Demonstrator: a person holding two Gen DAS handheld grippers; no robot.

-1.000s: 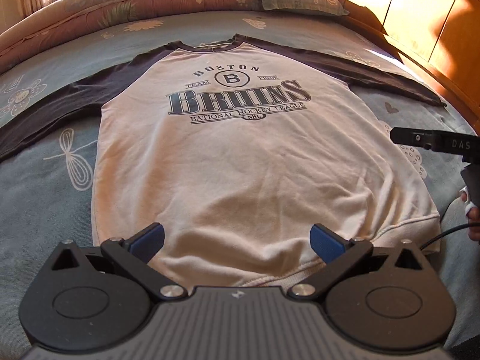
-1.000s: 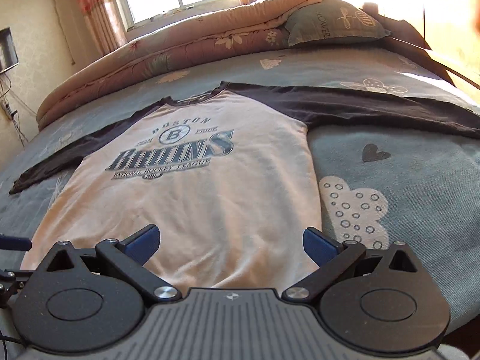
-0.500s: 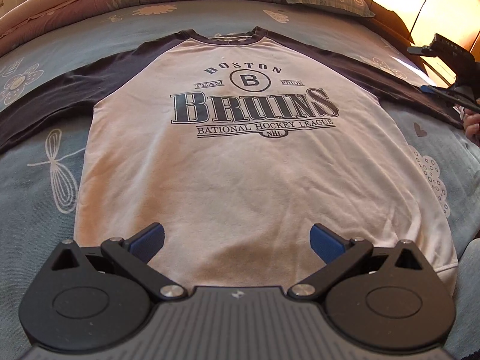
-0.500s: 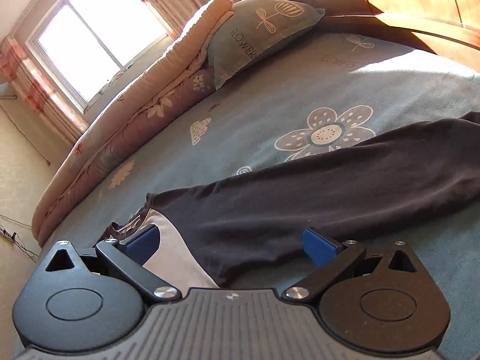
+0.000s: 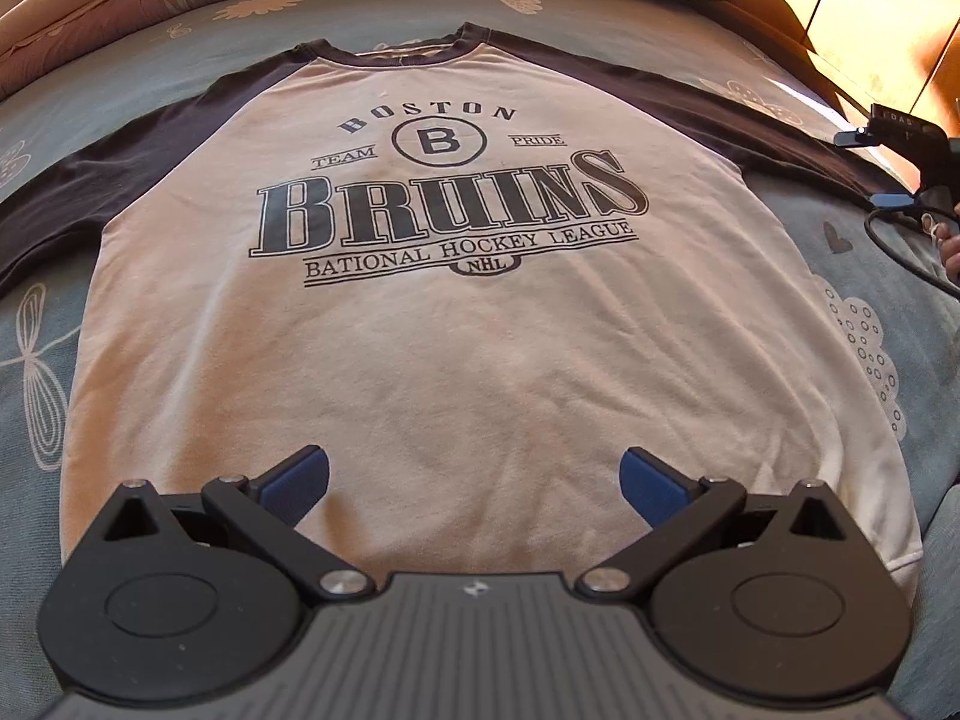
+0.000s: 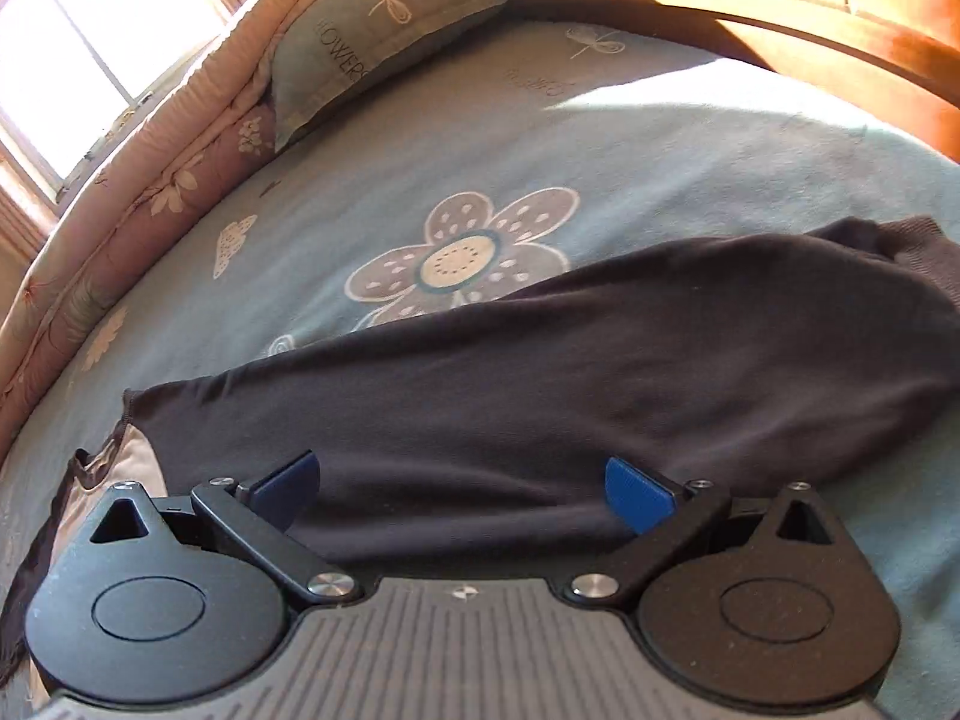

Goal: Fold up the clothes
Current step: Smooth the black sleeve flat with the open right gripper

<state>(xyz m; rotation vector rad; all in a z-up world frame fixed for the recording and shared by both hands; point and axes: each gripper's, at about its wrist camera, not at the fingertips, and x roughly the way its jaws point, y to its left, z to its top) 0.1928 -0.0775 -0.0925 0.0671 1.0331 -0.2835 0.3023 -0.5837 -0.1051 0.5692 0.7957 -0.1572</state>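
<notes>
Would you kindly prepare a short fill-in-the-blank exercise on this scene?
1. The largest word printed on the shirt is ____.
2. The right gripper hangs over the shirt's dark ____.
3. Both the left gripper and the right one have their jaws ____.

Missing words: Bruins; sleeve; open

place: home bedroom | bed (image 6: 600,138) lying under a flower-print sheet | pillow (image 6: 384,18) sitting at 12 o'clock | sun coming through window (image 6: 66,66) at 10 o'clock
</notes>
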